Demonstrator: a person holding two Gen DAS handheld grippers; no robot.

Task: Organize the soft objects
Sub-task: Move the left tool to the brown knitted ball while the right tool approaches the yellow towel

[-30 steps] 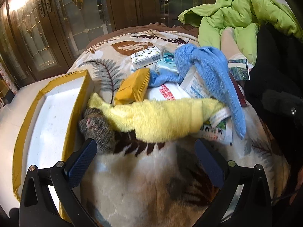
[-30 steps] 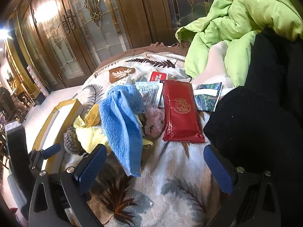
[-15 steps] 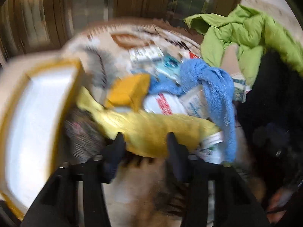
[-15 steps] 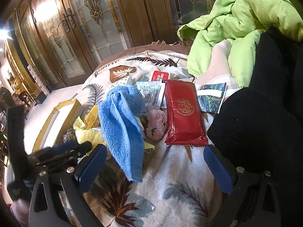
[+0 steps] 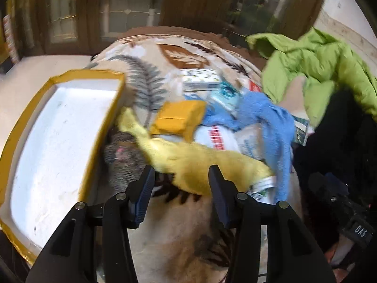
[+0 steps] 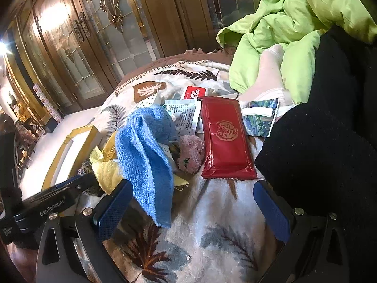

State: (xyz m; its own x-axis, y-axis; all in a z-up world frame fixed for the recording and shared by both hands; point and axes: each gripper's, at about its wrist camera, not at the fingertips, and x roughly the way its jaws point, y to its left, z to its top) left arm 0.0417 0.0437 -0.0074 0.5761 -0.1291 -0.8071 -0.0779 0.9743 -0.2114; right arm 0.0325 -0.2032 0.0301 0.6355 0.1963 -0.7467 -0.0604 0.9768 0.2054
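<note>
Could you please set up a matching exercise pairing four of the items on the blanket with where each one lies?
Things:
1. yellow cloth
2. blue towel
3. red packet
4. yellow-rimmed tray

Places:
A. at the blanket's left edge, beside the grey plush toy
B. right of the pink plush toy
C. just ahead of the left tongs
D. draped over the pile, hanging toward the right tongs

Pairs: 1-C, 2-D, 3-B, 4-A
</note>
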